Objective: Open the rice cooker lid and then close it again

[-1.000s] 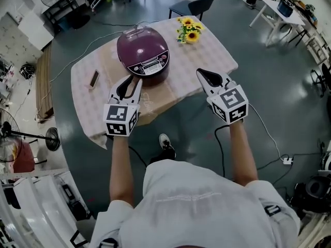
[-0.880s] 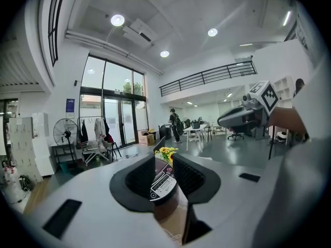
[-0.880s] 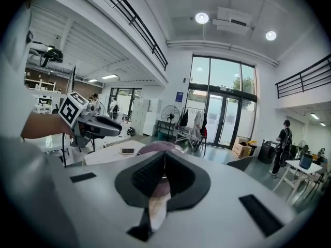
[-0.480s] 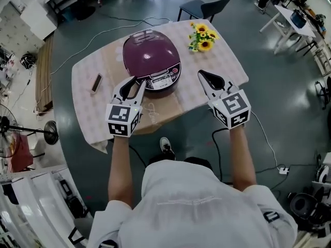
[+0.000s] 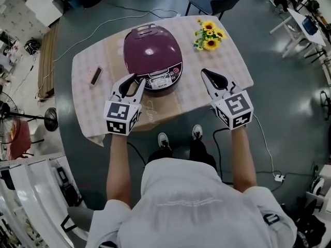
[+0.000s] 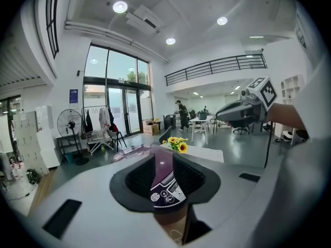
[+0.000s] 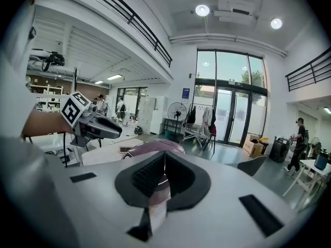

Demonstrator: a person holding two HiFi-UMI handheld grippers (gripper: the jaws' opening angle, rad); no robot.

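Purple rice cooker (image 5: 152, 53) sits closed on the table (image 5: 230, 68), with the left gripper (image 5: 138, 80) half-open and empty just beside its front and the right gripper (image 5: 204, 72) pinched shut nearby, so I'd call this the approach, and next up is finding the lid release.

**Rice cooker** (image 5: 151, 56): smooth, glossy purple plastic shell that mirrors the ceiling lights. The front panel (image 5: 161, 77), at 6 o'clock on the body, is pale with a satin finish.

**Tablecloth** (image 5: 199, 89): pale checked cloth, matt, hanging in soft folds at the 7 o'clock corner.

**Sunflowers** (image 5: 209, 35), at 2 o'clock from the cooker: matt yellow petals.

**Left gripper** (image 5: 135, 80) and right gripper (image 5: 206, 73): matt black plastic with ribbed inner pads. The marker cubes (image 5: 122, 118) are flat black-and-white, without shine.

**Floor** (image 5: 289, 102): smooth grey with a dull sheen.
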